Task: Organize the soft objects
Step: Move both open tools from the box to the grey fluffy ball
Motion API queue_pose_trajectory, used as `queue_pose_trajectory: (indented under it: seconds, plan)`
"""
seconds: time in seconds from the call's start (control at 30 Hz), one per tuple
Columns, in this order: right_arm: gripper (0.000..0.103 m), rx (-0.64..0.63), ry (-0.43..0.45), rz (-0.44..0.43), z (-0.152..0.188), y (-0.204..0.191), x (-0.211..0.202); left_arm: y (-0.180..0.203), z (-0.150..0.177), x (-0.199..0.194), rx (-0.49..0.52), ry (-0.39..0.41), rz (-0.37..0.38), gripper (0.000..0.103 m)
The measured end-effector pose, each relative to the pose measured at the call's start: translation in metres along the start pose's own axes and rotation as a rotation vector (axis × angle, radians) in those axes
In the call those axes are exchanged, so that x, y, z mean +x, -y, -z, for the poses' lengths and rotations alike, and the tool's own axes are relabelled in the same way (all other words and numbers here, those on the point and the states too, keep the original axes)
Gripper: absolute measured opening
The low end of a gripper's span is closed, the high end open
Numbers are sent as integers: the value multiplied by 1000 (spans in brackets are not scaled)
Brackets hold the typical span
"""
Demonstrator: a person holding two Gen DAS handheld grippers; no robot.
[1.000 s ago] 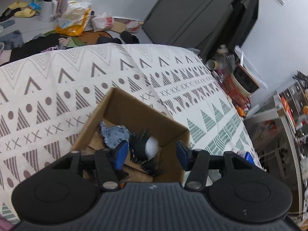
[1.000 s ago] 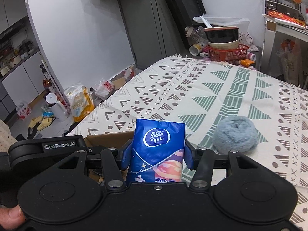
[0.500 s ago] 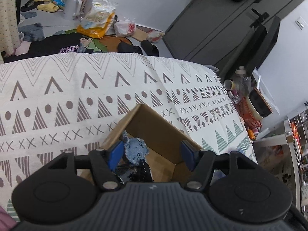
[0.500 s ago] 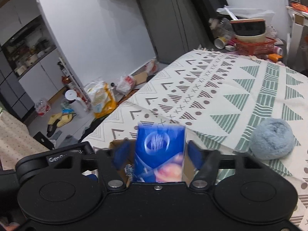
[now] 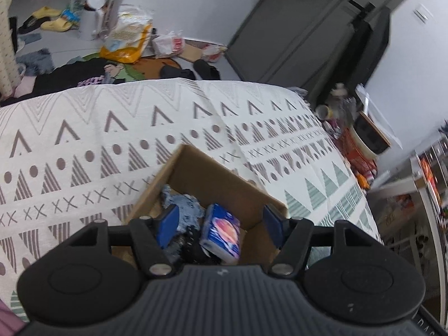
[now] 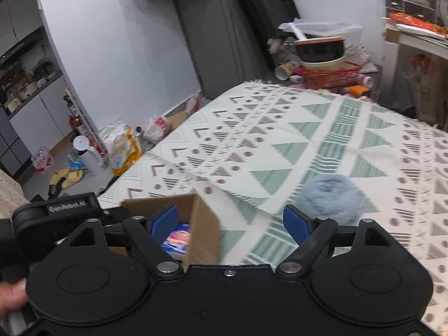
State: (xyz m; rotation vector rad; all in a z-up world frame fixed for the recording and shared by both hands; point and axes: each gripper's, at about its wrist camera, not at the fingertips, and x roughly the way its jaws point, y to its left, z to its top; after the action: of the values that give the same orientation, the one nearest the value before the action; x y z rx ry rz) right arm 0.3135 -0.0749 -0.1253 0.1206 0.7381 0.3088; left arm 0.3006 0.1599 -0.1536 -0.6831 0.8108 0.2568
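An open cardboard box stands on the patterned bedspread. Inside it lie a blue tissue pack, a blue-grey cloth and a black spiky item. My left gripper hovers open over the box, its pads touching nothing. My right gripper is open and empty above the box's corner, with the tissue pack showing inside. A fluffy grey-blue ball rests on the bedspread just beyond the right finger.
Beyond the bed's far edge the floor is littered with bags, slippers and clothes. An orange basket with bowls stands past the bed's far corner. The left gripper's body and a person's thumb show at the left of the right wrist view.
My right gripper has let go of the blue tissue pack, which now lies in the box. Its jaws have widened and it has drawn back from the box. The left gripper opened slightly.
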Motion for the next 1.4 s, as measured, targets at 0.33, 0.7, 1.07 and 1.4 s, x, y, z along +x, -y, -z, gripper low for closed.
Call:
queue_pose_trajectory:
  seconds: [0.33,0.7,1.07,1.4]
  plan:
    - [82,19,18,41,5,48,-25,33,16,-6,123,13,-5,65]
    - [82,16,44,64,-1,80,-23,73,43,-3,289,19,-6,65]
    - [80,176,31,31,23,129,6,107,67,14,393,31,2,65]
    - [73,279,41,-12,21,162,29,137,78,36,429,76,1,65]
